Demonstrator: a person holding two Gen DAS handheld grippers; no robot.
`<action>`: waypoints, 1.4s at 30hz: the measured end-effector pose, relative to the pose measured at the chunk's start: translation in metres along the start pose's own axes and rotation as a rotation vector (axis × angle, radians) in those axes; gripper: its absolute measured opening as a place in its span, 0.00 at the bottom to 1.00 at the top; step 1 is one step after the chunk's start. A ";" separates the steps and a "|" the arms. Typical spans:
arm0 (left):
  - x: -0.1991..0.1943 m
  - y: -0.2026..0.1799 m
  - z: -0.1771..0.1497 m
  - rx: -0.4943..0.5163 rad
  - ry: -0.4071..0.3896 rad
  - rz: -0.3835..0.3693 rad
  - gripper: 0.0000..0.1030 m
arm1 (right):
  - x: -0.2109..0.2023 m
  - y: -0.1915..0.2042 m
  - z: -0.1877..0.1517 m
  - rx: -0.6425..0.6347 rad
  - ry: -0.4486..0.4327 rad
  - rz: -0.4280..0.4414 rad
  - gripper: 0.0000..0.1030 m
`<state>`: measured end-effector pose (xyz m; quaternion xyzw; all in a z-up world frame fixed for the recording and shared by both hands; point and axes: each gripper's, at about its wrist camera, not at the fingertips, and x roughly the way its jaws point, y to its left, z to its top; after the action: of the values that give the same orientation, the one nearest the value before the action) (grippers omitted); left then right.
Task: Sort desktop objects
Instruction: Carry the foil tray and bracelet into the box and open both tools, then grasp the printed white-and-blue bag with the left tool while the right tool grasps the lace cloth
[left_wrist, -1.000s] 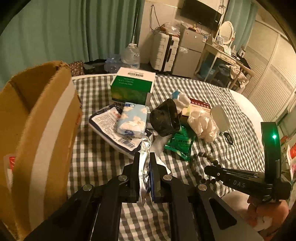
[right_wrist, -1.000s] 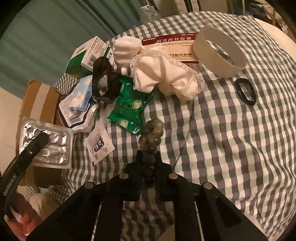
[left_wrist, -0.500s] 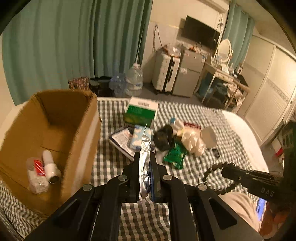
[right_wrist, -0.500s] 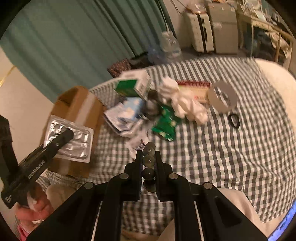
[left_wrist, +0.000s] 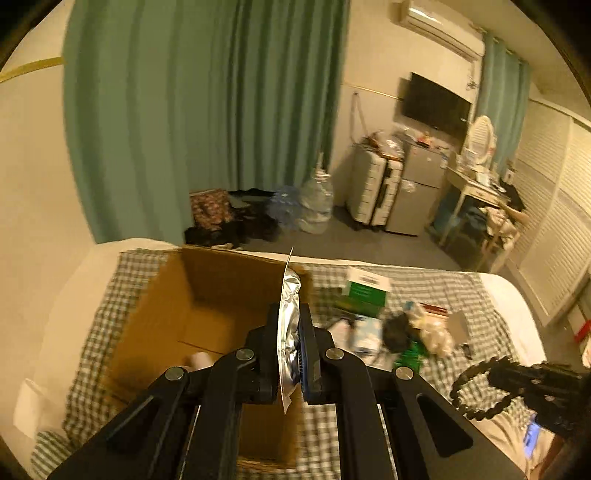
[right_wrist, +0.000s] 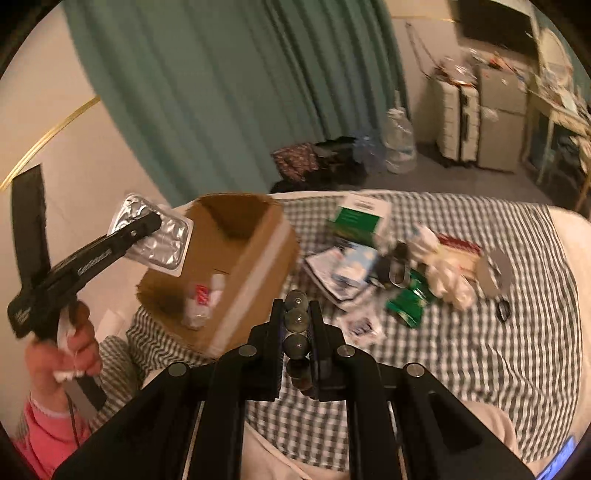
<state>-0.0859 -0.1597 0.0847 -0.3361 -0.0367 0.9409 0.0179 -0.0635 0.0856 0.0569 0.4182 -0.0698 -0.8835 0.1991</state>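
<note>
My left gripper (left_wrist: 289, 332) is shut on a silver foil blister pack (left_wrist: 287, 314), held edge-up high above the open cardboard box (left_wrist: 207, 295). In the right wrist view the left gripper (right_wrist: 147, 225) holds the same pack (right_wrist: 162, 240) above the box's (right_wrist: 255, 251) left side. My right gripper (right_wrist: 296, 325) is shut on a dark bead bracelet (right_wrist: 296, 321), lifted above the checked cloth near the box's right wall. The bracelet (left_wrist: 476, 387) hangs as a loop from the right gripper (left_wrist: 495, 373) in the left wrist view.
The box holds a small bottle and a white tube (right_wrist: 203, 299). On the checked cloth (right_wrist: 517, 332) lie a green-white carton (right_wrist: 358, 218), a tissue pack (right_wrist: 354, 266), a green sachet (right_wrist: 406, 302), white fabric (right_wrist: 447, 273), a tape roll (right_wrist: 495, 273) and a black ring (right_wrist: 502, 310).
Both grippers have risen and pulled back from the clutter. The left one carried the blister pack over the box; the right one lifted the bracelet off the cloth.
</note>
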 end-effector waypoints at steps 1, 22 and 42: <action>0.002 0.009 0.001 0.002 0.003 0.019 0.08 | 0.002 0.007 0.003 -0.012 -0.002 0.006 0.11; 0.100 0.084 -0.059 -0.046 0.228 0.088 0.10 | 0.166 0.138 0.059 -0.224 0.132 0.142 0.11; 0.038 0.006 -0.039 -0.005 0.102 0.096 0.94 | 0.061 0.051 0.059 -0.088 -0.128 -0.018 0.60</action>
<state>-0.0910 -0.1608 0.0303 -0.3848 -0.0221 0.9223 -0.0263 -0.1286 0.0121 0.0660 0.3525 -0.0396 -0.9124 0.2042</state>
